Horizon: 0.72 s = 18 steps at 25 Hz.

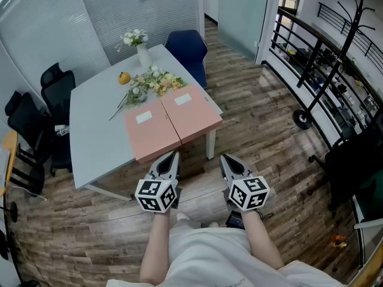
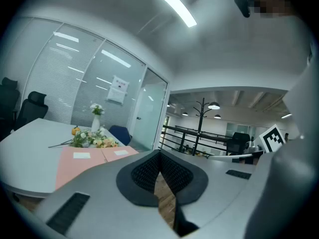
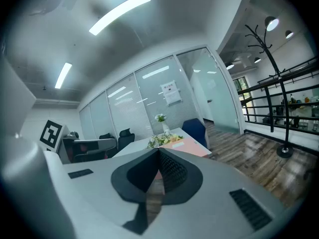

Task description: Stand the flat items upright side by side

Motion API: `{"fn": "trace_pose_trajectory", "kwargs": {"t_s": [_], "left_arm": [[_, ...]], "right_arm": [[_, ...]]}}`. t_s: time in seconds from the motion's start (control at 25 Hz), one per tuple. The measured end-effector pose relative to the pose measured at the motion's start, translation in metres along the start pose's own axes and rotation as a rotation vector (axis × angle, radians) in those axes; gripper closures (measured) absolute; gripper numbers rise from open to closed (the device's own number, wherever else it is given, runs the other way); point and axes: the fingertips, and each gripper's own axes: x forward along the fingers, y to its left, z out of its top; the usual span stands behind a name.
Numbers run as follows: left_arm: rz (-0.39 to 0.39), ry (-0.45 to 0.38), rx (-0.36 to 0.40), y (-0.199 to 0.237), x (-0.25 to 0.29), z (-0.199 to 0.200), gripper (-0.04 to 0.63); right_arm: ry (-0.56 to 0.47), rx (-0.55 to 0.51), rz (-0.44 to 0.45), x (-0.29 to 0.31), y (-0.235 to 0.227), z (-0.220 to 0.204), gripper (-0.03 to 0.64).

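Two flat pink folders lie side by side at the near end of the grey table (image 1: 96, 130): the left folder (image 1: 149, 131) and the right folder (image 1: 191, 113), each with a white label. In the left gripper view they show as the left folder (image 2: 77, 164) and the right folder (image 2: 119, 153). My left gripper (image 1: 174, 155) and right gripper (image 1: 224, 158) hang short of the table's near edge, above the wood floor, both shut with nothing between the jaws. The right gripper view shows the right folder (image 3: 185, 146) past its shut tips (image 3: 158, 150).
Loose flowers (image 1: 152, 82), an orange fruit (image 1: 123, 78) and a white vase of flowers (image 1: 142, 49) sit behind the folders. A blue chair (image 1: 187, 48) stands at the table's far side, black office chairs (image 1: 36, 121) at its left. A coat stand (image 1: 326, 64) and railing are at right.
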Motion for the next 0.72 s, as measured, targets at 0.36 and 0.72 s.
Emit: {"fn": "trace_pose_trajectory", "kwargs": {"t_s": [0.36, 0.72], "left_arm": [[-0.002, 0.009, -0.004, -0.001, -0.006, -0.004, 0.592], [0.019, 0.008, 0.009, 0.001, -0.015, -0.005, 0.591]], "right_arm": [[0.006, 0.007, -0.026, -0.006, -0.003, -0.005, 0.601], [0.01, 0.023, -0.036, -0.008, -0.001, -0.008, 0.601]]}}
